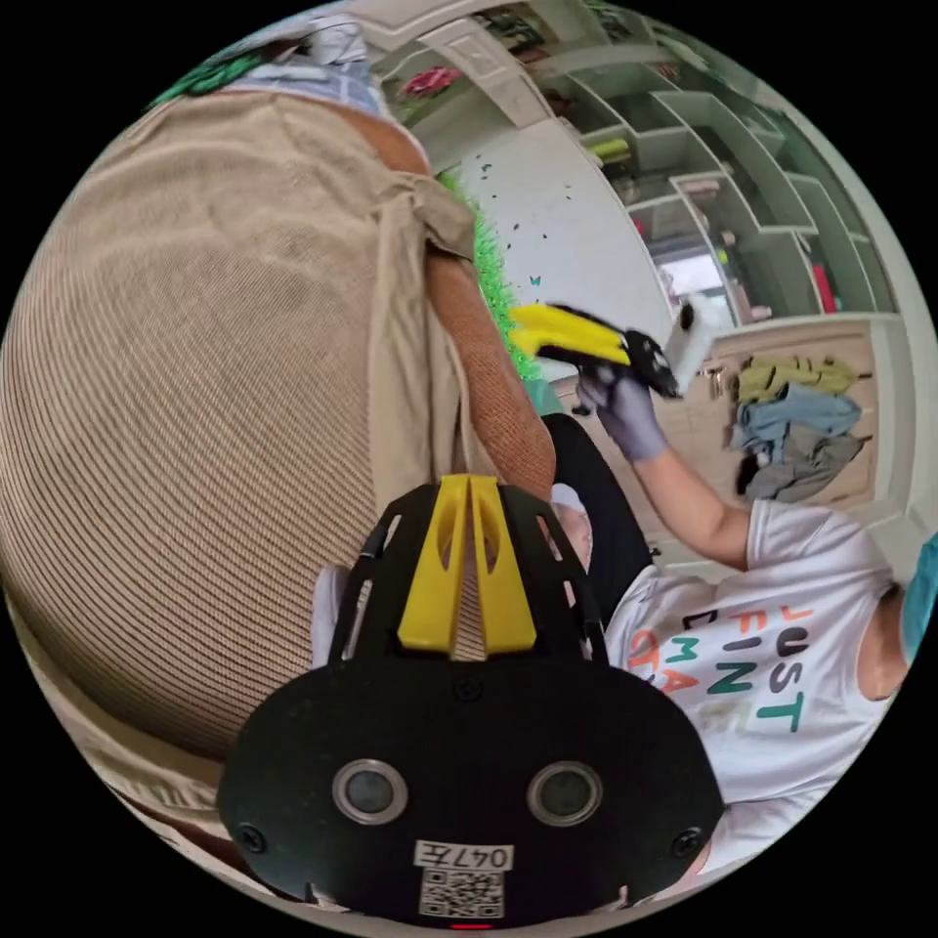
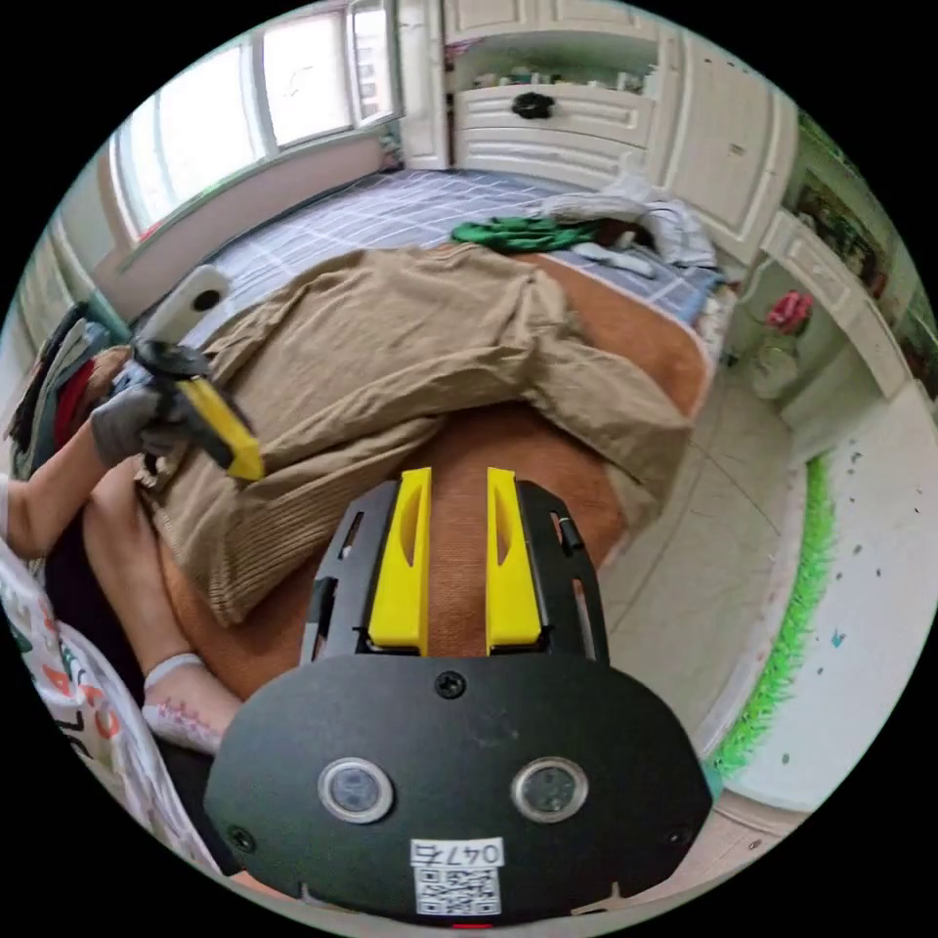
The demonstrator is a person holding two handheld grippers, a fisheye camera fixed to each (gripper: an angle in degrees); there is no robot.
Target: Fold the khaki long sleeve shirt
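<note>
The khaki long sleeve shirt lies spread on a brown mat, one sleeve reaching toward the mat's edge. In the left gripper view the ribbed shirt looms close, and a fold of it runs down into my left gripper, whose jaws are shut on the fabric. The left gripper also appears in the right gripper view, held by a gloved hand at the shirt's near edge. My right gripper hovers open above the bare mat, holding nothing. In the left gripper view the right gripper is raised beside the mat.
The mat lies on a bed with a blue checked sheet; a green garment and white cloth lie at its far end. A person in a white printed T-shirt sits beside the mat. Tiled floor and cupboards surround it.
</note>
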